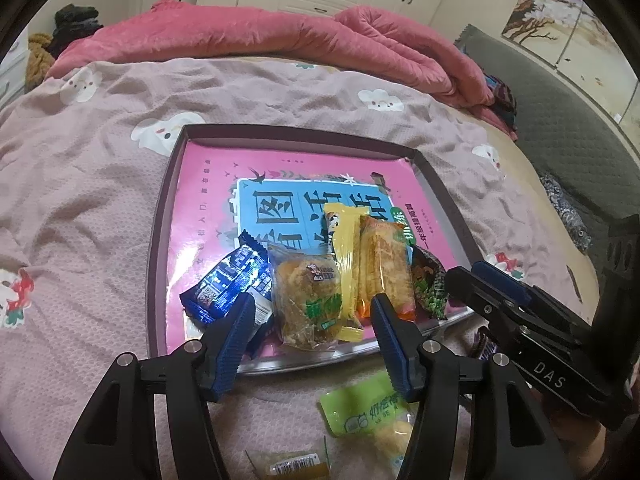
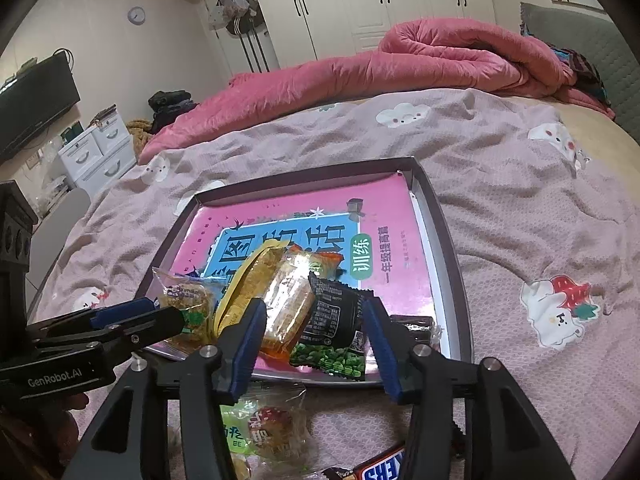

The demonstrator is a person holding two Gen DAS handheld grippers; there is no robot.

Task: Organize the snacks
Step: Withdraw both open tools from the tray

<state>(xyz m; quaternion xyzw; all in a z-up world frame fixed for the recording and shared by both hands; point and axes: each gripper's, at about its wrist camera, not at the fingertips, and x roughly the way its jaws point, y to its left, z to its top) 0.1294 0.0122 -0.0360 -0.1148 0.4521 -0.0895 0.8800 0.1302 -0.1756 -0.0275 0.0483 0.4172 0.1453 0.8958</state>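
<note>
A dark-rimmed tray (image 1: 160,240) (image 2: 448,232) lies on the bed with a pink book in it. Along its near edge lie a blue packet (image 1: 224,284), a clear-wrapped pastry (image 1: 308,300) (image 2: 188,304), a yellow packet (image 1: 346,256) (image 2: 248,280), an orange packet (image 1: 384,264) (image 2: 286,304) and a black pea packet (image 1: 430,284) (image 2: 336,320). My left gripper (image 1: 314,312) is open, its fingers astride the pastry without pressing it. My right gripper (image 2: 314,312) is open over the orange and black packets; it also shows at the right of the left wrist view (image 1: 492,280).
Loose snacks lie on the bedspread in front of the tray: a green packet (image 1: 372,408), a small yellowish packet (image 1: 288,464), a red-labelled pastry (image 2: 272,428) and a Snickers bar (image 2: 380,468). A red quilt (image 2: 400,64) is heaped at the far side of the bed.
</note>
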